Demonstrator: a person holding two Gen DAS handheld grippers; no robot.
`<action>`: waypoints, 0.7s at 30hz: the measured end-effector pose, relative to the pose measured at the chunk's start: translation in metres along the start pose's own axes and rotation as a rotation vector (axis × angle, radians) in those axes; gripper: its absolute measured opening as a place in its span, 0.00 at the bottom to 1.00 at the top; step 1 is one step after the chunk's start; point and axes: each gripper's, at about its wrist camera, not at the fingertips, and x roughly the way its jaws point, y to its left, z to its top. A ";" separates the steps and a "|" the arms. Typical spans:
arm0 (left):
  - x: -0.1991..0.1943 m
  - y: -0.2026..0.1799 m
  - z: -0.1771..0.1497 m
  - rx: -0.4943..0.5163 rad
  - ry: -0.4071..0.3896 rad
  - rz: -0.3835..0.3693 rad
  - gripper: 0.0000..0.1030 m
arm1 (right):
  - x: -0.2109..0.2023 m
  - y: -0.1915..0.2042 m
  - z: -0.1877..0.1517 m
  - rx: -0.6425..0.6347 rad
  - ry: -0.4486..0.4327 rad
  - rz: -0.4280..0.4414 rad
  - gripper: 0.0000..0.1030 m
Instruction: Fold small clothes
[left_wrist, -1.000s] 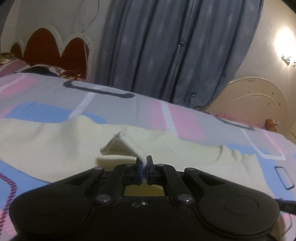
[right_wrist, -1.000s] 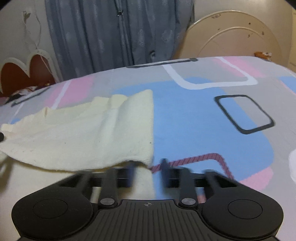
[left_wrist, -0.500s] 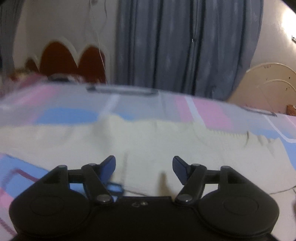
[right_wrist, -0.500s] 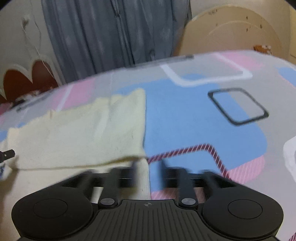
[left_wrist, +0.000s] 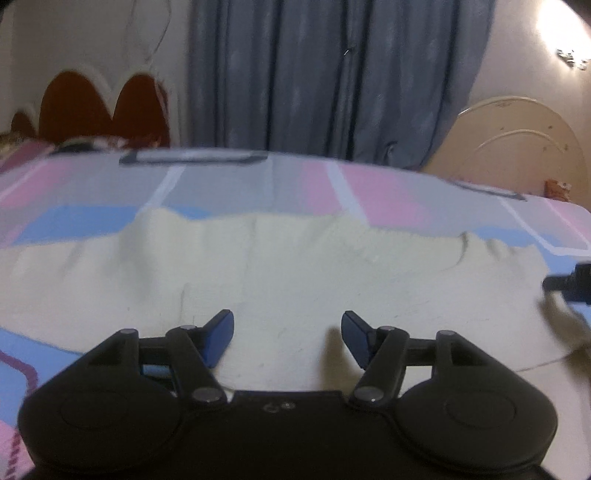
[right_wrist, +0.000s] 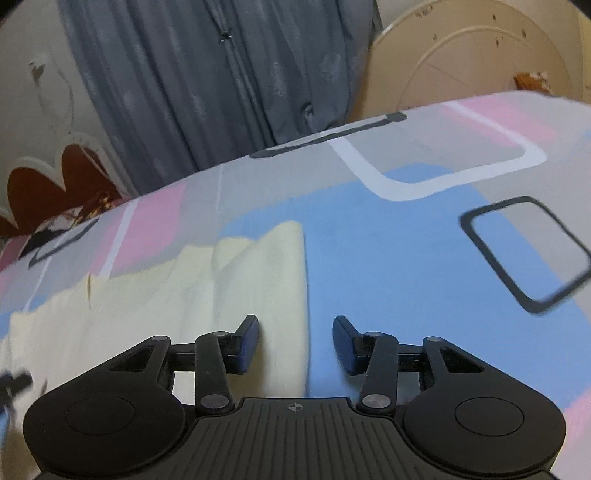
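Left gripper (left_wrist: 287, 334): jaws apart, closing, nothing pinched; cream cloth (left_wrist: 280, 266) flat beneath, mid-frame. Right gripper (right_wrist: 295, 341): jaws apart, closing, empty, straddling cloth's right edge. Cloth on patterned bedsheet (right_wrist: 388, 258). Grey curtain (left_wrist: 332, 74) top centre.

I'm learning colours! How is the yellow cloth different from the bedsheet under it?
The yellow cloth is one plain pale colour, while the bedsheet has pink, blue and grey patches with white and dark outlines. The cloth is small and covers only part of the bed; the bedsheet spreads far past it. The cloth has wrinkles along its far edge; the bedsheet looks smooth. Both lie flat on the bed.
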 end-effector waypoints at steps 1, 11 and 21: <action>0.005 0.004 -0.001 -0.014 0.010 0.005 0.61 | 0.006 0.002 0.005 -0.011 -0.005 0.002 0.44; 0.017 0.004 -0.002 0.017 0.015 0.028 0.68 | 0.026 0.004 0.009 -0.069 -0.011 -0.112 0.10; 0.012 0.005 0.001 0.047 0.061 0.019 0.76 | -0.003 0.043 -0.010 -0.177 -0.019 -0.063 0.11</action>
